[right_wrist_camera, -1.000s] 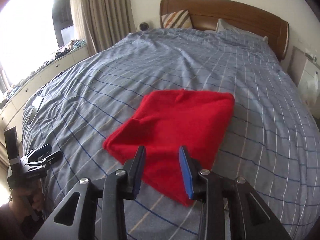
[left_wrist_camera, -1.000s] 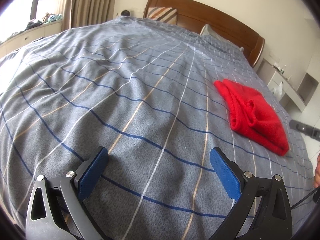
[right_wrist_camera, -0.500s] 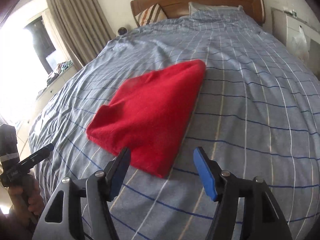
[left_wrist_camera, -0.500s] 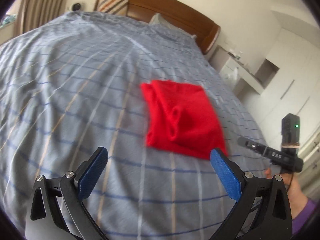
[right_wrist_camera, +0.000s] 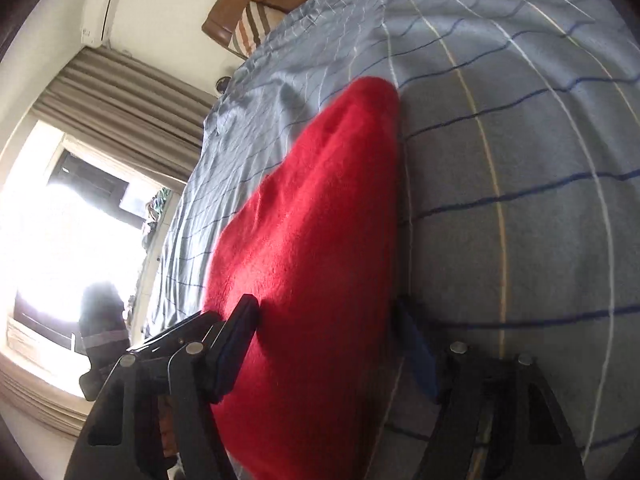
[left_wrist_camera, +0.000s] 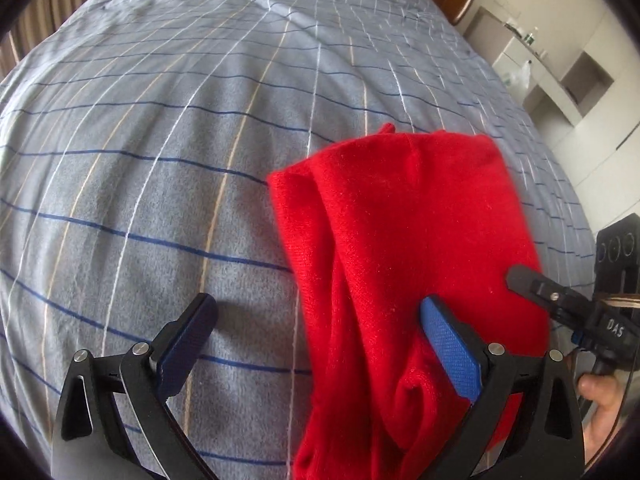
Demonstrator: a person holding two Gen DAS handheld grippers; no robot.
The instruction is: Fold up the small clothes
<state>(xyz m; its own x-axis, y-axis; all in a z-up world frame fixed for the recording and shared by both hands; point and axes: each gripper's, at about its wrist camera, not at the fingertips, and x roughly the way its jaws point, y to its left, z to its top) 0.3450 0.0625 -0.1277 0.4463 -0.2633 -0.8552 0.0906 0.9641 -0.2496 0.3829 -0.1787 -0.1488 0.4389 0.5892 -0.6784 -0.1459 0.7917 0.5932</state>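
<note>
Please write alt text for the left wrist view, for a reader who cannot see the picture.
A folded red garment lies on a bed with a grey striped cover, and the open left tongs reach its near left edge, one blue pad over the cloth and one over the cover. At the right edge, the right tongs touch the garment.

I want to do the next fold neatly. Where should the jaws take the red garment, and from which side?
Probably the near end of the red garment, low from the bed's foot: it lies flat on the bedspread, and the open left gripper and right gripper already straddle its two near corners.
</note>
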